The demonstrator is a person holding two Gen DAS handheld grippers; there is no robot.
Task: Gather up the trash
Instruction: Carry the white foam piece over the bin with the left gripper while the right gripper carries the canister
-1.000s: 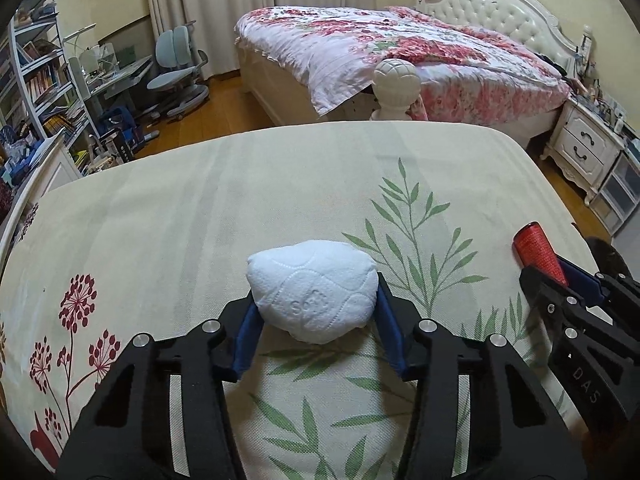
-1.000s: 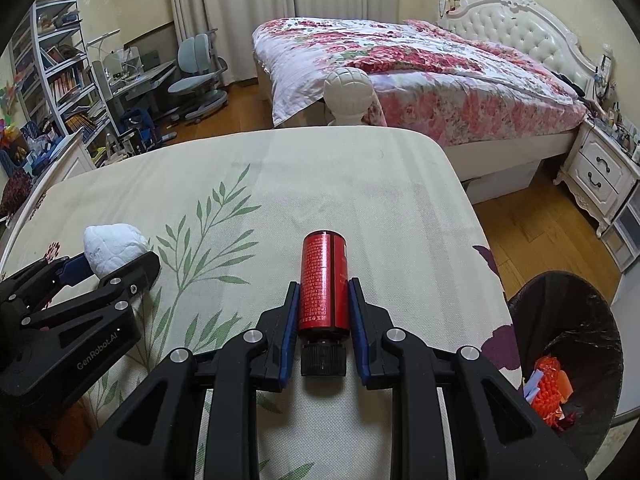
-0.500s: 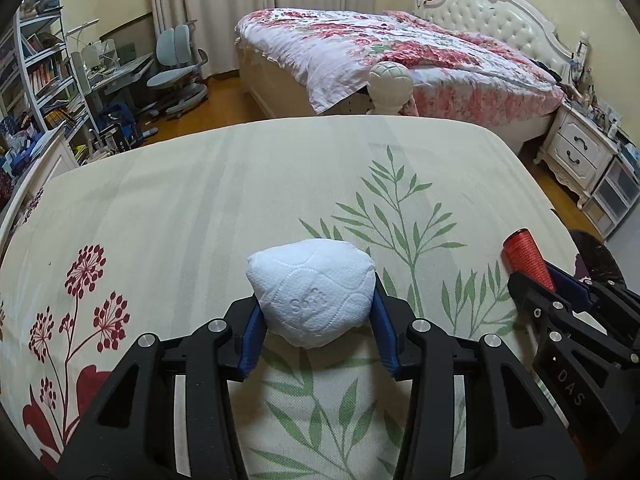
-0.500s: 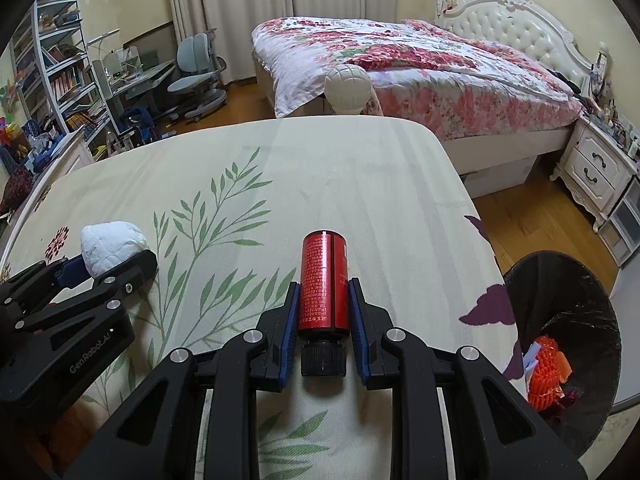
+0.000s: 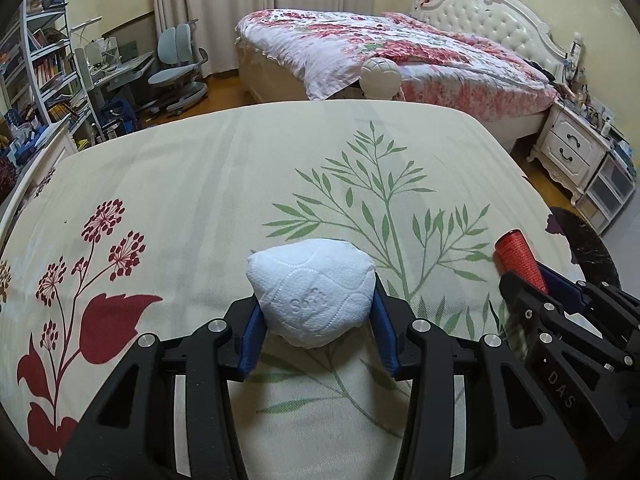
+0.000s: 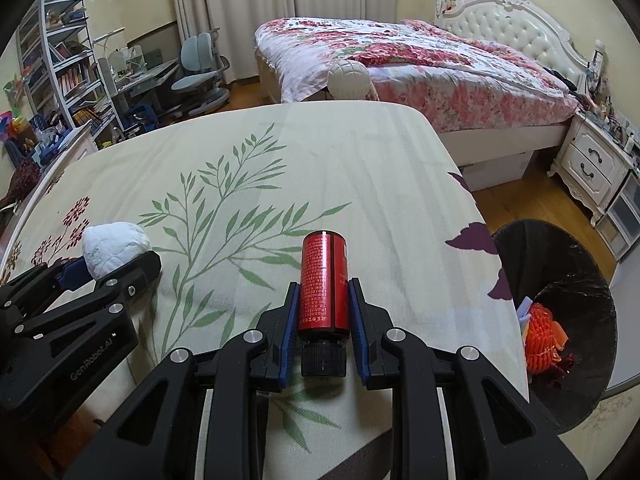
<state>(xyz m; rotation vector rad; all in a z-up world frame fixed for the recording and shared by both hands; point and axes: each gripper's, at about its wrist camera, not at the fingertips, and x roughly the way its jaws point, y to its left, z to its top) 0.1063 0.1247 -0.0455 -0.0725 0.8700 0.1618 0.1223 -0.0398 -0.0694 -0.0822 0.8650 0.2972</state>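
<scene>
So the whole view has slid across the bed (image 6: pixel 360 152) toward the black trash bin (image 6: pixel 560 280) over the last second; in the right wrist view the bin sits bigger and closer at the right edge, past the bed's corner, with orange scraps already in the bottom. Both hands are basically carrying their loads that way together. The left claw (image 5: pixel 316 312) is clamped on a crumpled white tissue wad (image 5: pixel 312 292), blue pads squeezing into both sides, and it looks a touch more squished than a second ago, so the grip has firmed up. The right claw (image 6: pixel 322 308) is pinched nearly closed around a red bottle (image 6: pixel 323 280) with a black cap, no change there. Both pieces are up off the bedspread, not yet over the bin. My guess is the bottle gets dropped first since it's nearer the bin.
</scene>
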